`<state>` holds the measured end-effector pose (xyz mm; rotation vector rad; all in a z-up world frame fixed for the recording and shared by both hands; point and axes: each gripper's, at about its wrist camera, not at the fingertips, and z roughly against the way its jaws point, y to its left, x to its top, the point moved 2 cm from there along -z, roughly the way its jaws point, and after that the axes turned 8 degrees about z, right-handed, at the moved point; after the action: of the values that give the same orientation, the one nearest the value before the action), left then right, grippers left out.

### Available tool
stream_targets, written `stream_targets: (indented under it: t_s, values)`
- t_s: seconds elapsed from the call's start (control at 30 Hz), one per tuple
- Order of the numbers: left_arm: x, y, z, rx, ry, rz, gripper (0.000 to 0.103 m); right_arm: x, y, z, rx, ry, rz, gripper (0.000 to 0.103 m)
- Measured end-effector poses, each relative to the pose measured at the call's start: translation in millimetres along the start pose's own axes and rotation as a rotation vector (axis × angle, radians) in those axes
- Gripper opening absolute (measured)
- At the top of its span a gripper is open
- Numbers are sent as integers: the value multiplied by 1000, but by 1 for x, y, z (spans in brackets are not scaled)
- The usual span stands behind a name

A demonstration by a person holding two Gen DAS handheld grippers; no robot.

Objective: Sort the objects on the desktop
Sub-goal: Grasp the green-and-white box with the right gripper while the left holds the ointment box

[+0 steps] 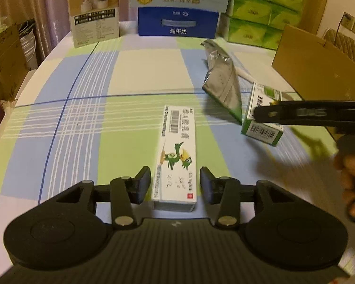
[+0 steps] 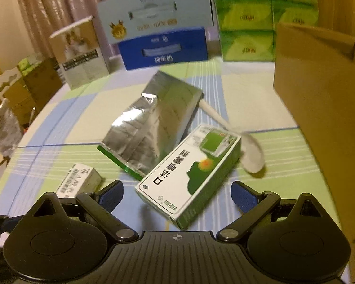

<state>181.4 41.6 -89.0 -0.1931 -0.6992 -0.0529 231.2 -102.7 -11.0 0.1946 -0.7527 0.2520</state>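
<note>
left tool (image 1: 175, 179): released, straddling ointment box (image 1: 176, 156) | right tool (image 2: 177, 196): released, empty

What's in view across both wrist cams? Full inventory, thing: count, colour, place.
long white carton with bird cartoon: 1, white-green, table centre, between left gripper's fingers, untouched
green-and-white medicine box: 1, right of it
silver foil pouch: 1, silver, behind that box
white plastic spoon: 1, partly under pouch and box
brown cardboard box: 1, right edge
milk cartons: 2, blue under pale blue, far edge
green tissue packs: stack, far right
beige photo box: 1, far left
checked tablecloth: 1, blue-green-cream
left gripper: open
right gripper: open
hand: 1, right edge
</note>
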Motion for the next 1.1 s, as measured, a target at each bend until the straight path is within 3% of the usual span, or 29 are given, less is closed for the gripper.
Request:
stream_targets:
  t_s: [0.17,0.2,0.3,0.47,0.57,0.67,0.93,1.1]
  values:
    - [0,-1,1,14,-10,-11,47,4,9,-15,-37,-4,32,94]
    - [0,-1,0,17,-8,-10,48,3,10,-15,-45,-4,46,83]
    - [-1,0,-4,27,3,-5,50,0,8,-11,-36,-1,86,66]
    - [-4,-4,-10,36,17,-32,50,-15,-2,20,-19,20,94,55]
    - [-7,-6,-13,37,30,-44,47,-31,-4,41,3,32,109,54]
    - [-10,-8,-11,55,19,-63,33,-47,-7,62,12,30,110,54]
    - [-43,-26,33,36,12,-87,33,-94,-6,113,18,37,126,54]
    - [-76,-43,59,12,2,-79,33,-109,-3,123,12,25,154,57]
